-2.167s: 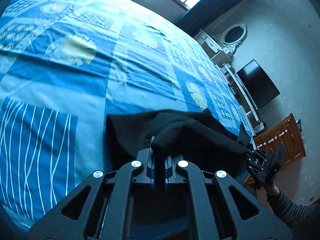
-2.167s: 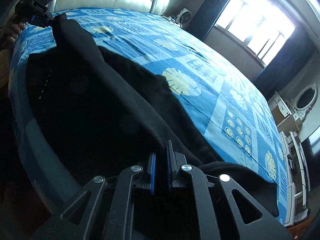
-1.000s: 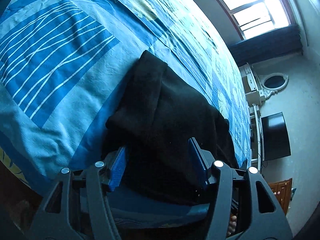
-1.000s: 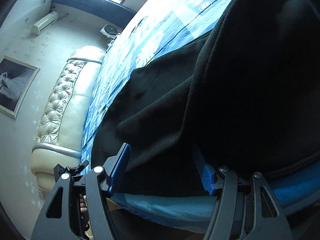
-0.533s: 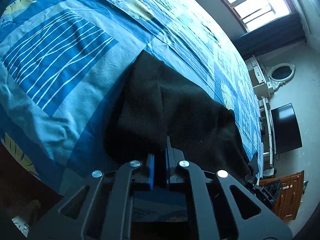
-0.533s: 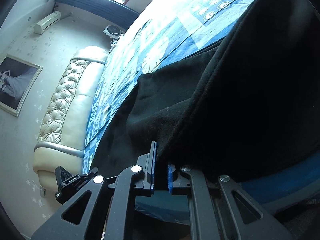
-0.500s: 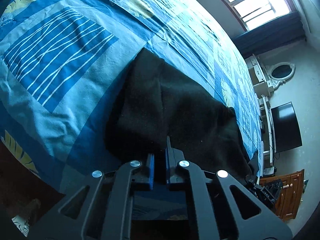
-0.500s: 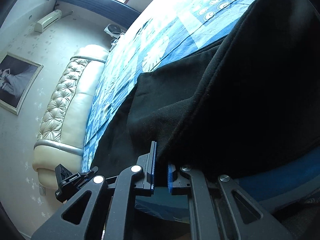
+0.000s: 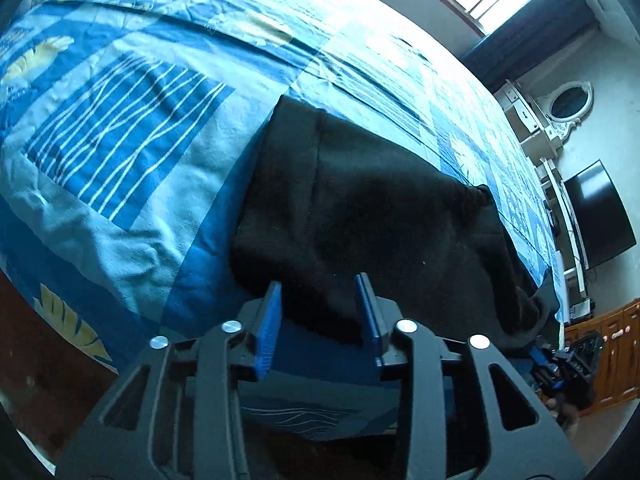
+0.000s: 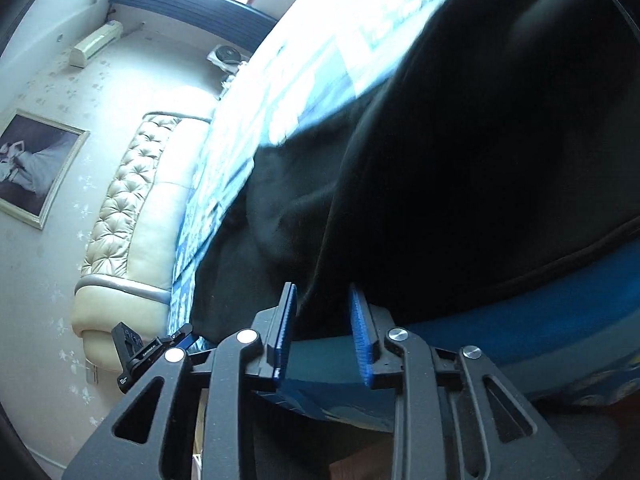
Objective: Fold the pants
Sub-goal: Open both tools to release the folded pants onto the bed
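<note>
— So, where are the pants?
— Lying folded at the bed's near edge.
— And the grippers?
— Left gripper and right gripper both spread apart — holding nothing.

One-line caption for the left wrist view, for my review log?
Open left gripper at the near edge of folded black pants on a blue patterned bedspread.

The black pants run past the right wrist view's top and right edges, motion-blurred along the far hem. In the left wrist view, the right gripper is partly hidden, perhaps behind the bedspread edge.
</note>
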### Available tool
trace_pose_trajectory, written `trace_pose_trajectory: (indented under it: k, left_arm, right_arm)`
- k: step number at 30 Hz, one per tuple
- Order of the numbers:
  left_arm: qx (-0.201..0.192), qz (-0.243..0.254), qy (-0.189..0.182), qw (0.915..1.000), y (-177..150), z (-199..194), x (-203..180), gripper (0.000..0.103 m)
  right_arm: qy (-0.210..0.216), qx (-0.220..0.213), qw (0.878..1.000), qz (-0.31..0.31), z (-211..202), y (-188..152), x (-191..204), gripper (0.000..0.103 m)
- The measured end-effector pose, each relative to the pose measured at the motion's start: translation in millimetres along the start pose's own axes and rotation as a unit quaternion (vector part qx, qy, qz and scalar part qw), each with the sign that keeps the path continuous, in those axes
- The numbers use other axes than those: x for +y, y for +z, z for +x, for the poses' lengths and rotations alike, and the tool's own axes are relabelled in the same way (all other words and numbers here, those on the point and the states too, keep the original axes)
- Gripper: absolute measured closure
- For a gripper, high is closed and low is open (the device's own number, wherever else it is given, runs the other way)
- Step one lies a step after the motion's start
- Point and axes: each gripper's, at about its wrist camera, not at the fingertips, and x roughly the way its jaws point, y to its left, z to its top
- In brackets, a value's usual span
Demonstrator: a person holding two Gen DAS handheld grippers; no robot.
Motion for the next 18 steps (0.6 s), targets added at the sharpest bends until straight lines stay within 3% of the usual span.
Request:
trace_pose_trajectory:
  k: [5, 7, 12, 14, 16, 18]
  left_arm:
    - [-0.081, 0.069, 0.07, 0.9919, -4.1, -25.1, -33.2, 0.029]
    - [-0.101, 0.088, 0.085, 0.9873, -1.2, -25.3, -45.2, 0.025]
    - [-0.085, 0.099, 0.093, 0.987, 8.1, 5.1, -69.5, 0.023]
    - [-0.072, 0.086, 0.09, 0.9897, 7.1, 17.6, -75.9, 0.023]
    - [-0.062, 0.074, 0.075, 0.9925, 1.6, 24.5, -83.1, 0.023]
    - [-0.058, 0.074, 0.064, 0.9935, -6.1, 26.9, -94.5, 0.023]
  right_arm:
    - [-0.052, -0.101, 0.993, 0.009, -88.5, 31.0, -43.6, 0.062]
    - [-0.079, -0.142, 0.986, 0.032, -117.3, 51.5, -65.1, 0.061]
    - [-0.14, -0.182, 0.972, 0.048, -141.6, 119.6, -79.7, 0.061]
    - [-0.179, -0.189, 0.965, 0.031, -137.1, 153.8, -73.7, 0.06]
    - [-0.22, -0.184, 0.958, 0.027, -121.2, 192.4, -72.4, 0.051]
    - [-0.262, -0.18, 0.947, 0.043, -117.0, 223.2, -88.2, 0.05]
